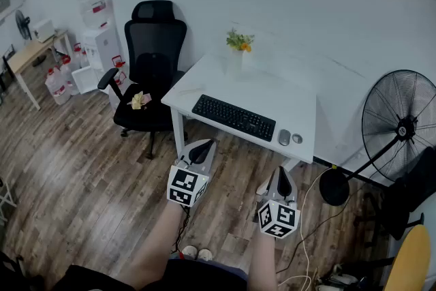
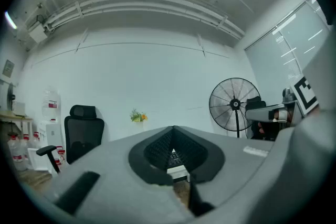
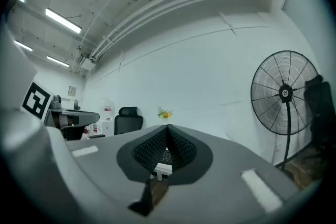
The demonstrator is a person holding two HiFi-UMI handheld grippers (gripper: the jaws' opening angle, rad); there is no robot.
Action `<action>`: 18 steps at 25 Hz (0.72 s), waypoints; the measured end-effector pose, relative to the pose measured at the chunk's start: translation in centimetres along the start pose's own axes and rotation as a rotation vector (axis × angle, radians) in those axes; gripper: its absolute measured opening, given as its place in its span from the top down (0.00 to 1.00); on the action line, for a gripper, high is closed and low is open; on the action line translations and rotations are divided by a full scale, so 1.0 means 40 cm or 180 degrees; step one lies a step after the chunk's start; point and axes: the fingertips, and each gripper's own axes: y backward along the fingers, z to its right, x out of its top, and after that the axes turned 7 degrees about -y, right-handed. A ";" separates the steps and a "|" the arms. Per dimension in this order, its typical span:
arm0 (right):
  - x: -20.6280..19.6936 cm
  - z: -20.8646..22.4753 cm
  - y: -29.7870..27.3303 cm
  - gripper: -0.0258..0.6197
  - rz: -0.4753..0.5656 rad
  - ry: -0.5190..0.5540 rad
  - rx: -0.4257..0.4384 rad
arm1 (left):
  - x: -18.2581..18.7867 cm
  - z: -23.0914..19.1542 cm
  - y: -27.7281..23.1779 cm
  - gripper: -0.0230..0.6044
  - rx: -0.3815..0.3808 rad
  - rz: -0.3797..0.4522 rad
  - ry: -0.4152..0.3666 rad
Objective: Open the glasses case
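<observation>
I cannot make out a glasses case in any view. My left gripper and right gripper are held level, side by side above the wooden floor, just short of the white desk. In the left gripper view the left gripper has its dark ribbed pads pressed together with nothing between them. The right gripper looks the same in its own view: pads meeting, nothing held. Both point toward the desk and the white wall behind it.
On the desk lie a black keyboard, a grey mouse and a vase of flowers. A black office chair stands to its left, a standing fan to its right. Cables trail on the floor.
</observation>
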 end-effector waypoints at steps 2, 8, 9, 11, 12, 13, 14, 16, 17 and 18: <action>-0.001 -0.003 -0.003 0.95 0.0000 0.0001 0.0000 | -0.002 -0.001 -0.002 0.95 -0.0010 0.0000 -0.0005; -0.002 -0.007 -0.010 0.95 -0.0005 -0.0013 0.0002 | -0.006 -0.008 -0.005 0.95 -0.0007 -0.0013 0.0005; -0.003 -0.007 -0.010 0.95 -0.0006 -0.0015 -0.0001 | -0.008 -0.009 -0.005 0.95 -0.0008 -0.0017 0.0008; -0.007 -0.007 -0.012 0.95 -0.0013 -0.0025 -0.0004 | -0.011 -0.009 -0.006 0.95 -0.0016 -0.0017 0.0012; -0.009 -0.008 -0.012 0.95 -0.0017 -0.0036 -0.0002 | -0.012 -0.008 -0.006 0.95 -0.0021 -0.0017 0.0014; -0.010 -0.009 -0.012 0.95 -0.0021 -0.0048 0.0003 | -0.014 -0.007 -0.006 0.95 -0.0027 -0.0019 0.0016; -0.012 -0.010 -0.012 0.95 -0.0024 -0.0057 0.0011 | -0.015 -0.005 -0.007 0.95 -0.0033 -0.0023 0.0020; -0.015 -0.013 -0.013 0.94 -0.0032 -0.0051 0.0032 | -0.019 -0.001 -0.010 0.95 -0.0048 -0.0028 0.0026; -0.016 -0.014 -0.014 0.95 -0.0036 -0.0040 0.0041 | -0.022 0.000 -0.011 0.95 -0.0056 -0.0033 0.0028; -0.017 -0.016 -0.016 0.95 -0.0041 -0.0028 0.0046 | -0.025 0.001 -0.013 0.95 -0.0065 -0.0043 0.0029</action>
